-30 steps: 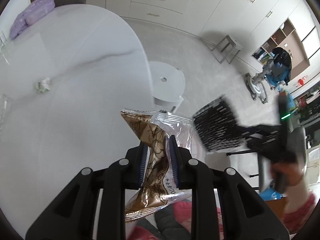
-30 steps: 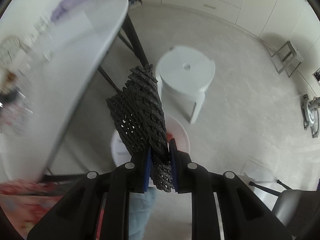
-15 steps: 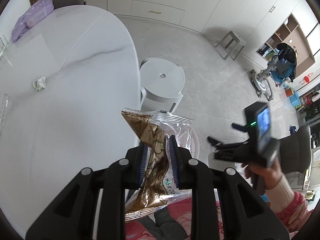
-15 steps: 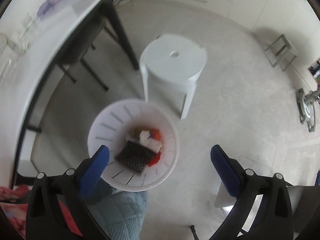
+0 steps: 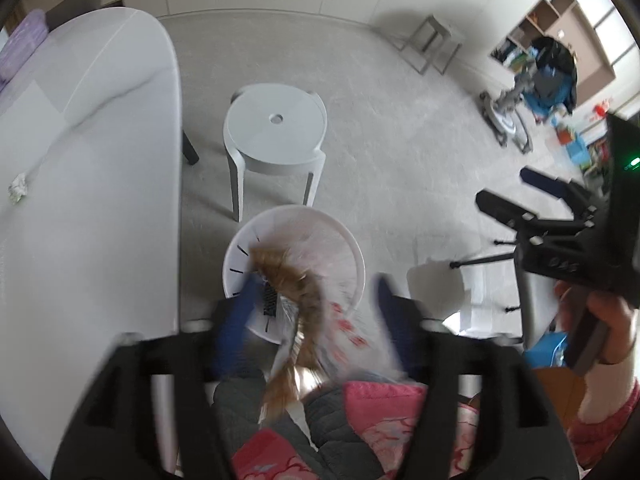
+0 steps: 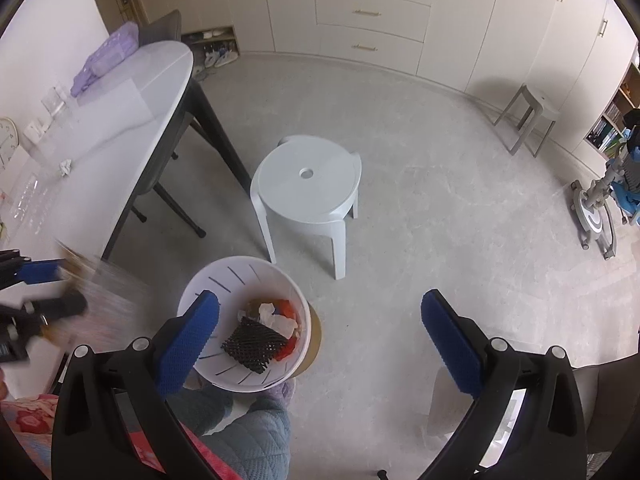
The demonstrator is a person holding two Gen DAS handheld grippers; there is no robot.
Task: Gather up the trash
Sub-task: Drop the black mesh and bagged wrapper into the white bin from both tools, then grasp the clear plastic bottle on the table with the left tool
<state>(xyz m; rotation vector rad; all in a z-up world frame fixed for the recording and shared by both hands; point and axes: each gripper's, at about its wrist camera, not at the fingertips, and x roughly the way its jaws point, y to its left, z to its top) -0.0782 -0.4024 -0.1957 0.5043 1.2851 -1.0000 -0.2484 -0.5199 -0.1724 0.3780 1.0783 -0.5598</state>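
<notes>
Wrapper on its way into the white bin [image 5: 352, 256], both grippers standing apart over it.

The table [image 5: 88, 184] sits left of the bin with a crumpled scrap [image 5: 18, 188] on it, the stool [image 5: 276, 132] just behind. The left gripper [image 5: 314, 300] is right over the bin so the drop lands inside; its jaws have just been opening, and the brown snack wrapper [image 5: 288, 280] blurs between them, probably loose. The right gripper [image 6: 320, 332] gapes empty above the bin, where the black foam net [image 6: 256, 342] lies.

Left claw [image 5: 316, 300] just opening, right claw [image 6: 320, 340] spread wide
</notes>
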